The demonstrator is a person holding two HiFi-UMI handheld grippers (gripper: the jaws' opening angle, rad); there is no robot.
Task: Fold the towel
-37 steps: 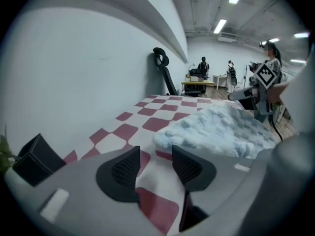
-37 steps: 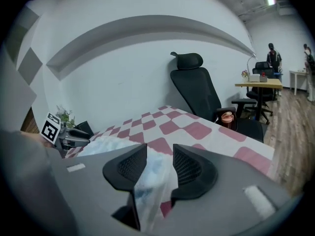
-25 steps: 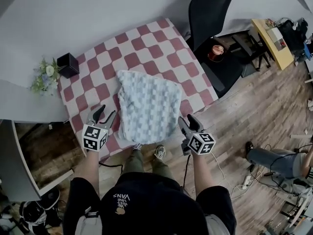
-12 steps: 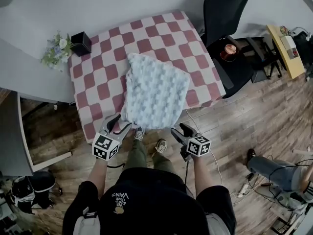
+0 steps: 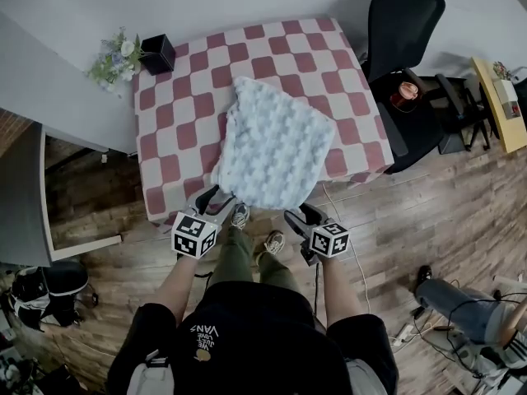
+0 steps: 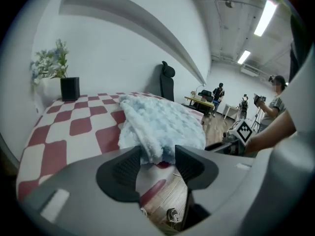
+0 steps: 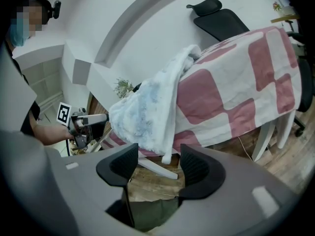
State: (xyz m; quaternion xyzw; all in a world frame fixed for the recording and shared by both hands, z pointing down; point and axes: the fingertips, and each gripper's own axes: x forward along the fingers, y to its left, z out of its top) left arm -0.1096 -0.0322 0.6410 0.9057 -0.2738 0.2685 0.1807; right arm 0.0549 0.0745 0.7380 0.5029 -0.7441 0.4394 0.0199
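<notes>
While the left tool (image 5: 217,201) and right tool (image 5: 300,213), just opened, straddle the towel (image 5: 276,151) corners unclamped, shallow bites could slip.

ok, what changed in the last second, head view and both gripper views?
Both grippers drew back from beside the towel to its near corners at the table edge. The left gripper and right gripper have just been opening their jaws. Each has a corner at its jaw tips, and nothing is gripped yet. The towel lies as before, near edge overhanging.
</notes>
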